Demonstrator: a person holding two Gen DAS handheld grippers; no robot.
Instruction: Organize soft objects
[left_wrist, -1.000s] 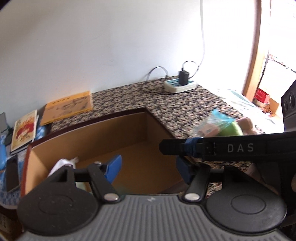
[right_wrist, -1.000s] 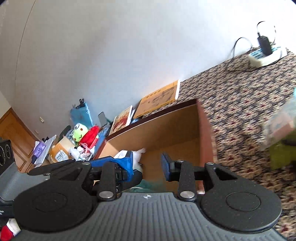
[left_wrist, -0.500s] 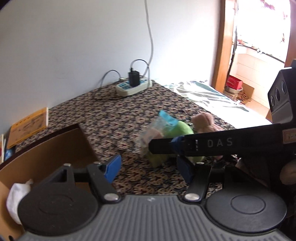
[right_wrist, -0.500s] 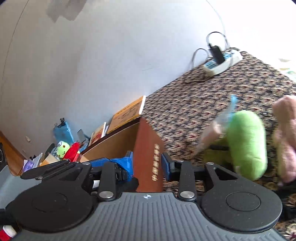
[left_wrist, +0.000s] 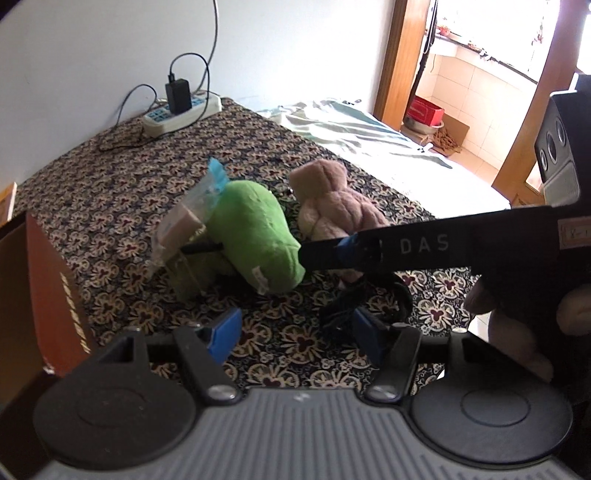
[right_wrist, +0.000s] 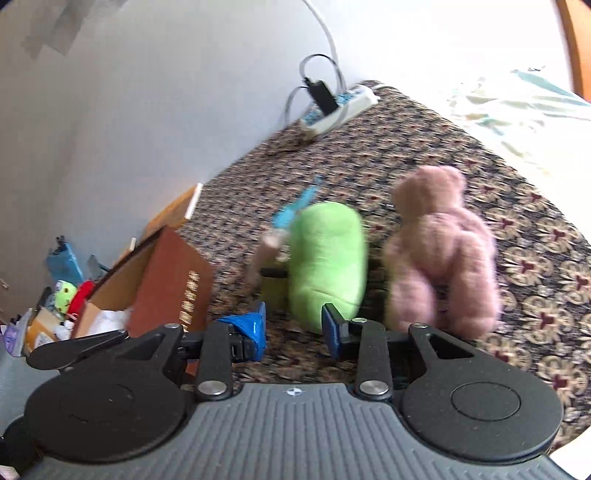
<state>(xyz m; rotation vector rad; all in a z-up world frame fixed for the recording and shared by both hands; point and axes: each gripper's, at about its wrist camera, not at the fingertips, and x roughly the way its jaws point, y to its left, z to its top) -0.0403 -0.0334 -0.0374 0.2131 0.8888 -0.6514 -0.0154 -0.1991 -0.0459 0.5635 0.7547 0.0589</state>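
A green plush toy (left_wrist: 258, 236) lies on the patterned cloth (left_wrist: 110, 192), with a clear plastic packet (left_wrist: 188, 221) leaning against it. Just to its right sits a pink teddy bear (left_wrist: 332, 210). My left gripper (left_wrist: 295, 332) hovers in front of both toys, open, nothing between its blue pads. In the right wrist view the green plush toy (right_wrist: 325, 258) and the pink teddy bear (right_wrist: 443, 254) are close ahead. My right gripper (right_wrist: 294, 326) is just short of the green plush, its jaws a little apart and holding nothing. The brown cardboard box (right_wrist: 166, 280) stands to the left.
The box's wall (left_wrist: 44, 288) is at the left edge. A white power strip (left_wrist: 181, 110) with a charger and cables lies by the wall. The right gripper's black side bar (left_wrist: 424, 245) crosses in front of the teddy. A pale bedsheet (left_wrist: 369, 147) lies beyond.
Both grippers have swung right, away from the open box and toward the plush toys, which now fill the middle of each view. Neither jaw gap has visibly changed.
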